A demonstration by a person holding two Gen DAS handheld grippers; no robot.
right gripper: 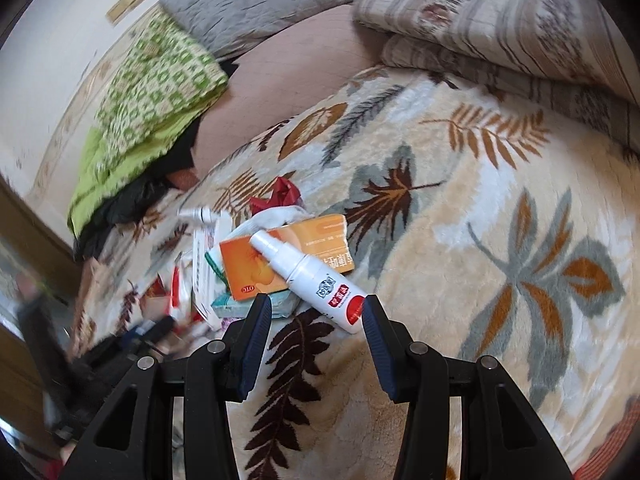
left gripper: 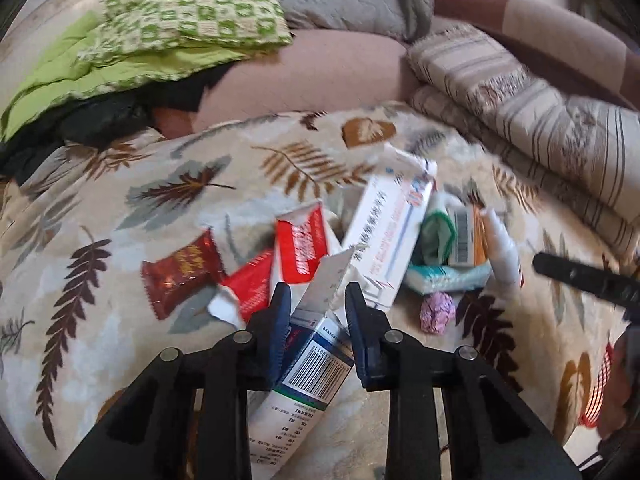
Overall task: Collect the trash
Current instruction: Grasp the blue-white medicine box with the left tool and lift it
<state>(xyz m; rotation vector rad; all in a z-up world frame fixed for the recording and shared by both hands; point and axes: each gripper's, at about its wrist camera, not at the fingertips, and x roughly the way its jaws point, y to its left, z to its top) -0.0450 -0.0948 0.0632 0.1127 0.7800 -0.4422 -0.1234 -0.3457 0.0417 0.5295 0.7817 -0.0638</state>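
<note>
The left gripper (left gripper: 318,304) is clamped on a white medicine box (left gripper: 308,364) with a barcode and an open flap, its blue pads pressing the box from both sides, above a leaf-patterned plush blanket (left gripper: 120,216). Beyond it lies the rest of the litter pile: a dark red snack wrapper (left gripper: 182,272), a torn red-and-white carton (left gripper: 298,244), a long white box (left gripper: 388,232) standing tilted, a crumpled pink paper ball (left gripper: 438,312) and a teal tissue pack (left gripper: 448,276). In the right wrist view, the right gripper (right gripper: 316,316) stands with its jaws apart and nothing pinched; a white spray bottle (right gripper: 310,276) lies tilted across an orange carton (right gripper: 288,252), its red-labelled base reaching in between the fingertips (whether it touches the right-hand pad I cannot tell). A green checked quilt (right gripper: 156,92) and striped folded bedding (right gripper: 500,24) sit at the far edge of the blanket.
</note>
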